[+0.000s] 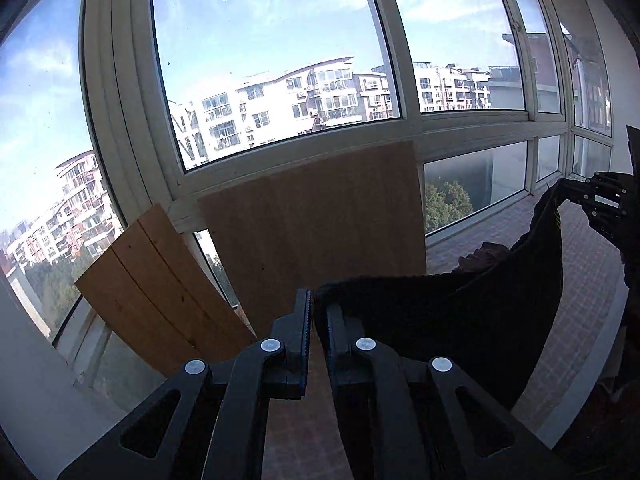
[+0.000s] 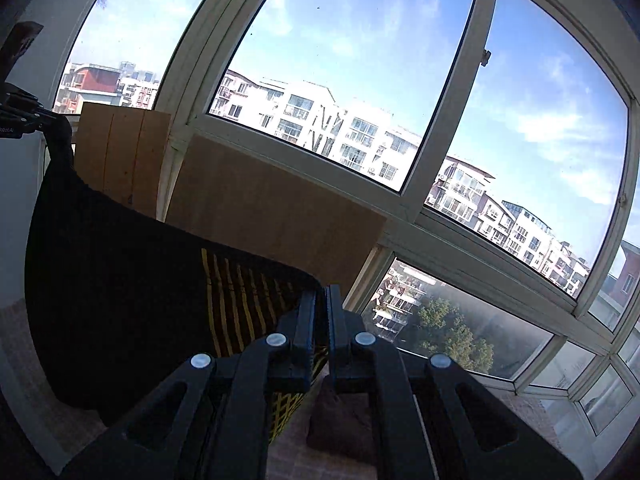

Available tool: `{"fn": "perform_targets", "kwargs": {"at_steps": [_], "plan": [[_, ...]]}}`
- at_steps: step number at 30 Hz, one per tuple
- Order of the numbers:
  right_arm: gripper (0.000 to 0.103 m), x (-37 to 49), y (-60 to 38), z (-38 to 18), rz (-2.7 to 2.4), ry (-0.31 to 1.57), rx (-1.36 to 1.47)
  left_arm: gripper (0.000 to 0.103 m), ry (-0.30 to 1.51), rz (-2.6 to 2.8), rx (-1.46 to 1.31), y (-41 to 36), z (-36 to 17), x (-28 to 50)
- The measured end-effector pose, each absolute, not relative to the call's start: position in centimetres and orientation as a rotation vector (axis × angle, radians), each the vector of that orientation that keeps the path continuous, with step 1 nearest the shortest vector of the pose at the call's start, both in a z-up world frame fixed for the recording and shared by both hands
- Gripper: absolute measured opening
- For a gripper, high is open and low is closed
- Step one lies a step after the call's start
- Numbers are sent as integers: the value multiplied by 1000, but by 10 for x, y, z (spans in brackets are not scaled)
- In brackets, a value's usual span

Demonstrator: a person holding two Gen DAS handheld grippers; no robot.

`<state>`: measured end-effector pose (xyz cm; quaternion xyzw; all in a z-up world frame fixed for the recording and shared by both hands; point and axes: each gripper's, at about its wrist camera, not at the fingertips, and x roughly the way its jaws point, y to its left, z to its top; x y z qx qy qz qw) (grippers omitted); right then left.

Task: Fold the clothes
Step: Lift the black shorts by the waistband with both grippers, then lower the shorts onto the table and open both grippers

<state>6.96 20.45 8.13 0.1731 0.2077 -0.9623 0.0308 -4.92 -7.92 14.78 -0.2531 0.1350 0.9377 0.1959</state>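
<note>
The dark garment [image 1: 460, 320] hangs in the air, stretched between the two grippers in front of a big window [image 1: 264, 60], with wooden boards [image 1: 320, 220] leaning against the glass behind it. The left gripper [image 1: 318, 312] is clamped on one end of the cloth's top edge, the fabric bunched right between its jaws; the right gripper [image 2: 322, 312] pinches the other end, where a yellow striped lining [image 2: 240, 300] shows on the inner face. In the left wrist view the right gripper appears far off to the right, holding its end higher, so the top edge sags in a curve between the two. The garment's lower part drops out of sight, and whether it clears the tiled floor [image 1: 580, 260] I cannot tell. No crease or fold shows anywhere in the cloth yet, so the task looks to be at its very start: the piece is picked up and spread, and what seems left is laying it flat somewhere, doing every fold, and setting it down neatly
</note>
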Motion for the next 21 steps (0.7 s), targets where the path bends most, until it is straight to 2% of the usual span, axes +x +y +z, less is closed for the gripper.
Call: {"fn": "perform_targets", "kwargs": {"at_steps": [3,7,8,11,13,14,15,16,17,19,21], "plan": [[5,2,204,18,-2881,619,786,8,337,2559,-939,-73,79,-111],[5,-85,201,-89,-2717,562,1152,9,351,2429,-1298,-60,-52,-191],[5,-105,200,-120,-2652,545,1272,11,363,2376,-1397,-55,-89,-207],[7,-143,200,-196,-2456,451,1544,26,385,2262,-1615,-46,-173,-224],[9,-141,203,-215,-2438,463,1579,26,384,2233,-1644,-50,-192,-226],[12,-138,207,-218,-2443,462,1571,33,376,2233,-1640,-56,-192,-225],[19,-138,213,-216,-2449,429,1554,45,368,2242,-1634,-62,-189,-225],[27,-140,221,-212,-2447,375,1543,52,365,2256,-1627,-69,-185,-226],[29,-143,228,-208,-2448,319,1533,60,367,2272,-1615,-76,-178,-227],[40,-146,242,-197,-2464,226,1518,61,384,2284,-1586,-86,-166,-226],[47,-147,250,-188,-2497,269,1484,62,422,2252,-1532,-90,-156,-219]]}}
